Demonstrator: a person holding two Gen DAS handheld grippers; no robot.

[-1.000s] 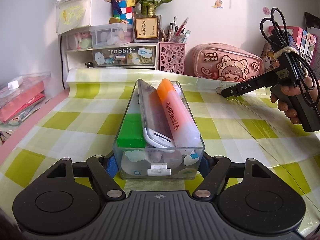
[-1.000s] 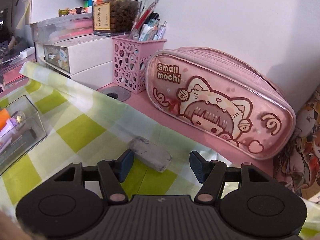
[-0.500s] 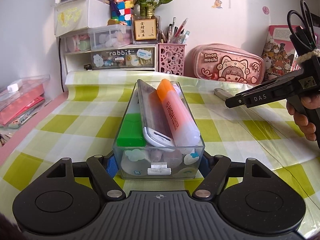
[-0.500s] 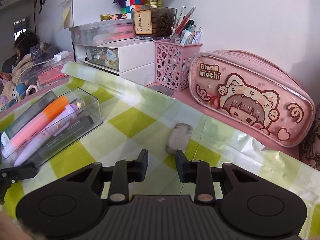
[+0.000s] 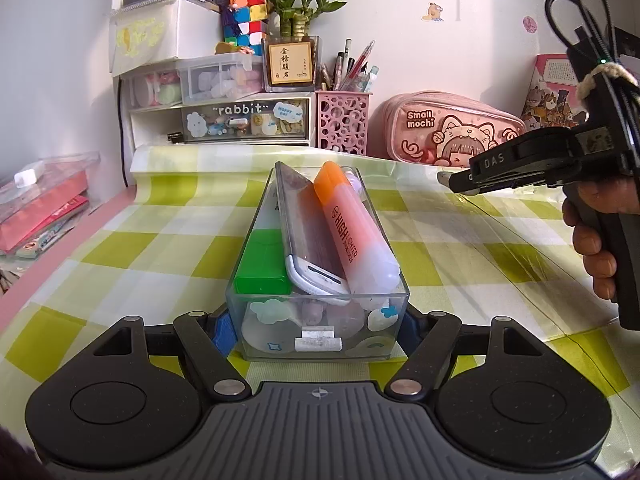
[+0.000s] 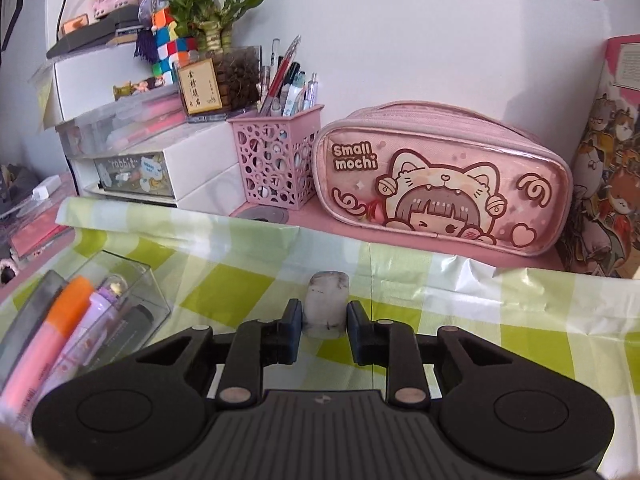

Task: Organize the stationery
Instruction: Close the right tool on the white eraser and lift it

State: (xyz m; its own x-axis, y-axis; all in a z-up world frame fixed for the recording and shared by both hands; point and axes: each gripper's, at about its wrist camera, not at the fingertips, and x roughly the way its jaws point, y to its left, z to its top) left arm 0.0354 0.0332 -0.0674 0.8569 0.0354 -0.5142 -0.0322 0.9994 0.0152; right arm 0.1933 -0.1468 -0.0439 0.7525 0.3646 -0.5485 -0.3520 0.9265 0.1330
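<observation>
Left gripper [image 5: 318, 330]: jaws set against both side walls of the clear plastic organizer box [image 5: 318, 320] at its near end, gripping it; the box rests on the surface.
Box contents: orange highlighter [image 5: 352, 232] lying lengthwise on the right, a silver-grey flat case [image 5: 308, 232] leaning beside it, a green block [image 5: 262, 260] on the left; further items underneath, too blurred through the wall to name.
Right gripper [image 6: 323, 330]: jaws narrow, one on each side of a smudged white eraser [image 6: 325, 304]; left pad touching it, contact on the right pad cannot be told.
Eraser position: on the green-and-white checked tablecloth [image 6: 440, 304], right of the box, in front of the pink "Small mochi" pencil case [image 6: 440, 176].
Background: pink perforated pen holder [image 6: 276, 160] with pens, just left of the pencil case; "rabbit" drawer unit [image 5: 244, 120] further left.
</observation>
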